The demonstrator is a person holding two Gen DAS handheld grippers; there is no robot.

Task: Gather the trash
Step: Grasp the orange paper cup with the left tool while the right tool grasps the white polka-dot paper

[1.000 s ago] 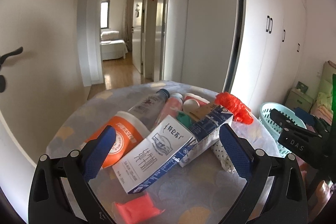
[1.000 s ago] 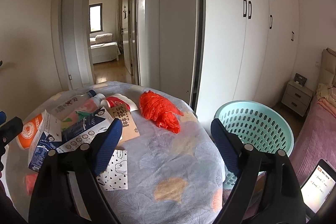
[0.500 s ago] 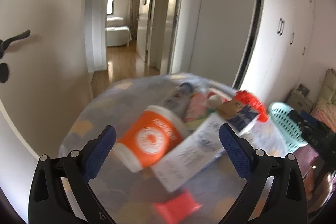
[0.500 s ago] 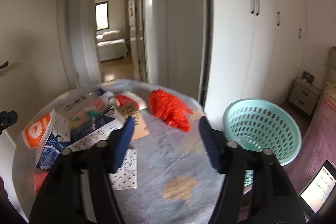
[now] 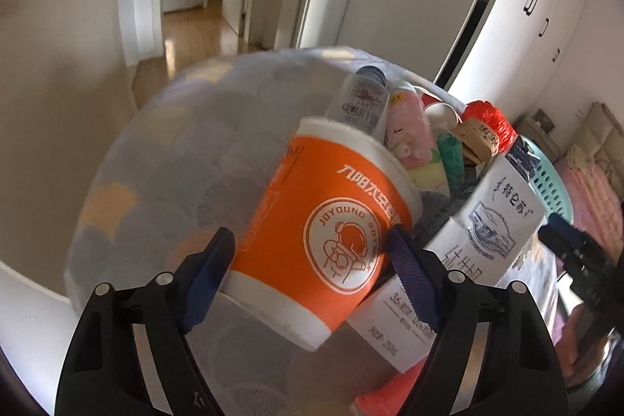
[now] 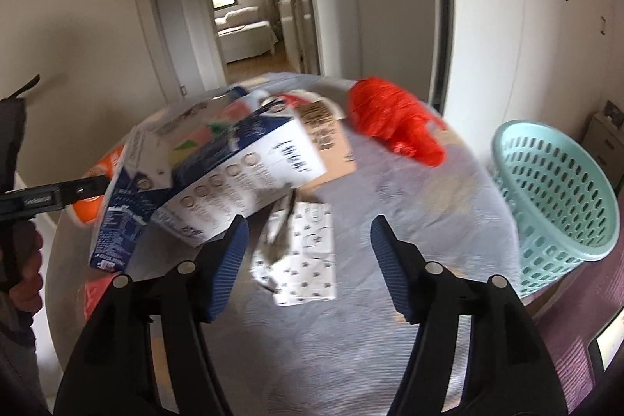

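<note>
Orange paper cup (image 5: 323, 232), one only, lies on its side on the round table (image 5: 163, 158); its long axis runs from the white base nearest the lens to the white rim pointing away, toward the far edge of the table. It is a tapered cylinder, smooth, with a printed round logo. Left gripper (image 5: 312, 260): its jaws are closing with the cup between the two blue ribbed pads; whether the pads press on it cannot be told. Just right of the cup lie two milk cartons, white-and-blue rectangular card: one touching the cup (image 5: 460, 260), a second (image 6: 241, 182) beyond that one. Behind the cup's rim lie two bottles side by side, one clear with a blue cap (image 5: 360, 100), one pink (image 5: 409, 135), both pointing away from the lens like the cup. Farther from the cup sit one brown flat paper piece (image 6: 327, 139) and one crumpled red plastic bag (image 6: 394, 123). Right gripper (image 6: 308, 256): its jaws are opening, released, holding nothing, above one crumpled white dotted paper bag (image 6: 308, 252), well apart from the cup. One teal perforated plastic basket (image 6: 553, 190) stands off the table, on the far side from the cup. The tablecloth is grey with a scallop pattern.
</note>
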